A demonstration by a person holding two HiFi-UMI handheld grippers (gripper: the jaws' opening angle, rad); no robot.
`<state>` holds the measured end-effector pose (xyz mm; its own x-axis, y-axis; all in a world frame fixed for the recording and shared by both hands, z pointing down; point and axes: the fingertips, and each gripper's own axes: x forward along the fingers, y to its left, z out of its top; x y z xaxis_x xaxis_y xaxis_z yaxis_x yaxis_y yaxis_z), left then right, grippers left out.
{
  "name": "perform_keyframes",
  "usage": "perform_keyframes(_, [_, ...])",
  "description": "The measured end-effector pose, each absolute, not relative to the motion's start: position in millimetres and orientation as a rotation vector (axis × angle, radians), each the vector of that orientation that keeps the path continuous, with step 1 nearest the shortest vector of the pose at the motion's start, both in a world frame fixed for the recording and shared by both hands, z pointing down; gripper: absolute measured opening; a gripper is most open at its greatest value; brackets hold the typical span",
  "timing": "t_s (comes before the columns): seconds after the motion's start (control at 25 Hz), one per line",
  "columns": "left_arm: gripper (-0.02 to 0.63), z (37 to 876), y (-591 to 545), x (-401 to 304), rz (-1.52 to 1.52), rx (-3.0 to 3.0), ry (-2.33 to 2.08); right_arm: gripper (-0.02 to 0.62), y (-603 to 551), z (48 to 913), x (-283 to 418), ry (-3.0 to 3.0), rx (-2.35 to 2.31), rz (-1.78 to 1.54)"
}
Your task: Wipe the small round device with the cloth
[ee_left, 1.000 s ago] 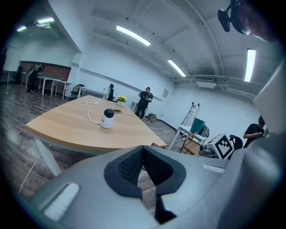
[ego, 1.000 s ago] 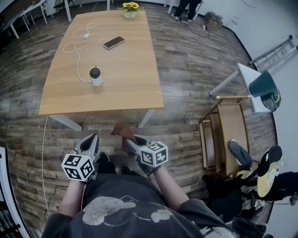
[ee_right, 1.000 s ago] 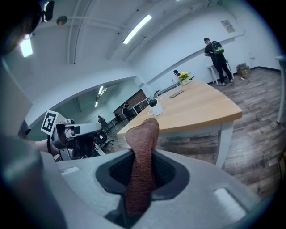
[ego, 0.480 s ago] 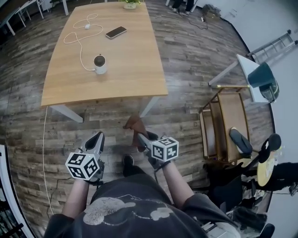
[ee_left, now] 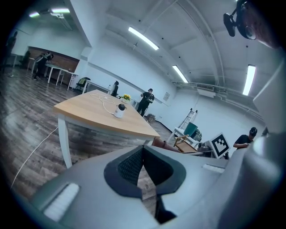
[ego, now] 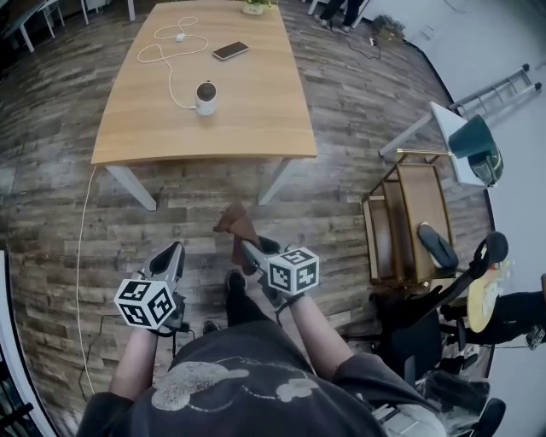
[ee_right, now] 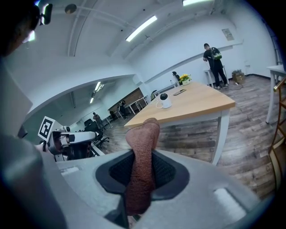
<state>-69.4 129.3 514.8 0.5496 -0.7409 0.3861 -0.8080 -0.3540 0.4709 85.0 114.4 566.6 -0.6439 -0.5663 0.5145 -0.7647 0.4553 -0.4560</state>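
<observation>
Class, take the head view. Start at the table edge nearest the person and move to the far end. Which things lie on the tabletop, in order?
small round device → phone → white plug → flower pot

No text, brand or number is legible anywhere; the marker cubes (ego: pixel 145 303) carry only black-and-white square patterns.

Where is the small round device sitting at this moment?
In the head view the small round device stands on the wooden table, above and left of centre, where the white cable ends, with the phone farther back.
</observation>
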Motion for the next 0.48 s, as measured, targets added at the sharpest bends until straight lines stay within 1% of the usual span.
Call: perform_keyframes(0.48, [0.018,497,208,-77,0.088,2.226,-1.211,0.075,208,558,92,-2.38,1.269,0.989])
